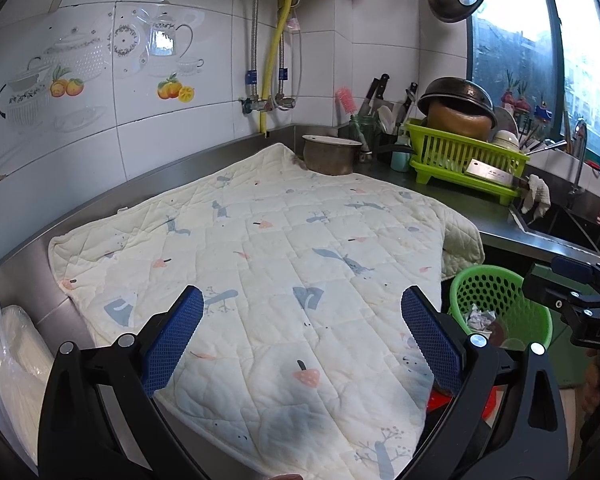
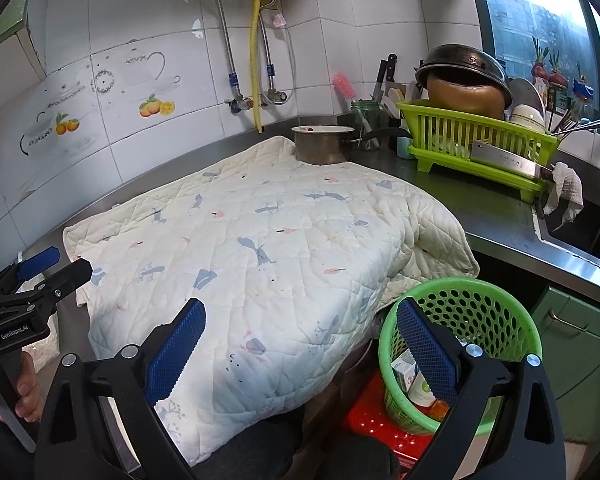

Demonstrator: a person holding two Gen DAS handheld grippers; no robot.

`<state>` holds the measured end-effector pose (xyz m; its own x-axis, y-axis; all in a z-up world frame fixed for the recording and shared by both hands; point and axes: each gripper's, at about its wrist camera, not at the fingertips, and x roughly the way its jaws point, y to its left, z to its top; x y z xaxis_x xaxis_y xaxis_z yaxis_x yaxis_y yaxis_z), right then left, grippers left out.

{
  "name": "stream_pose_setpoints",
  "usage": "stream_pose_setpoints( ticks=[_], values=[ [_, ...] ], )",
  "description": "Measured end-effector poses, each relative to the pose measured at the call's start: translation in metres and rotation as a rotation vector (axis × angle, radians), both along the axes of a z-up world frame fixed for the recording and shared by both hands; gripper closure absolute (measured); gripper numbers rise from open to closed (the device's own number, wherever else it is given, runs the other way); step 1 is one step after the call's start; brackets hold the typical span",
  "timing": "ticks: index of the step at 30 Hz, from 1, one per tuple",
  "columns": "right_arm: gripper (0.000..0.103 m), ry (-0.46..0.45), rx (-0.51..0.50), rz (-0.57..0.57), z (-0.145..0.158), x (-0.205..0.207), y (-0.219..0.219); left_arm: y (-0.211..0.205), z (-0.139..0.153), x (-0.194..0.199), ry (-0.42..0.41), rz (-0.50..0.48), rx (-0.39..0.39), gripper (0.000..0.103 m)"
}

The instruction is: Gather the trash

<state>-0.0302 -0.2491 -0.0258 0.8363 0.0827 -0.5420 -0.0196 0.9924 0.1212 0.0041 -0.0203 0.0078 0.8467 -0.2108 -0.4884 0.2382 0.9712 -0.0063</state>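
Trash sat inside round green perforated plastic basket, parked on red stool beside counter edge, likely for easy drops: crumpled paper, small cartons. Cream quilted printed cloth lay bare of litter. Left gripper spread wide, empty, above cloth; right gripper likewise agape near basket.

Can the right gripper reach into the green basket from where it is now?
Probably yes. The right gripper is open and empty, and the green basket stands just beside its right finger, open at the top, with trash inside. Nothing covers the mouth.
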Motion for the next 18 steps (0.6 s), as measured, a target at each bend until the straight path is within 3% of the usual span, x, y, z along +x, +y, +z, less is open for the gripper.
stream_pose_setpoints(
  ticks=[18],
  values=[
    [0.010, 0.000, 0.002, 0.000, 0.0020, -0.0004, 0.0008, -0.0027, 0.0009, -0.0025, 0.001, -0.012, 0.001, 0.005]
  ],
)
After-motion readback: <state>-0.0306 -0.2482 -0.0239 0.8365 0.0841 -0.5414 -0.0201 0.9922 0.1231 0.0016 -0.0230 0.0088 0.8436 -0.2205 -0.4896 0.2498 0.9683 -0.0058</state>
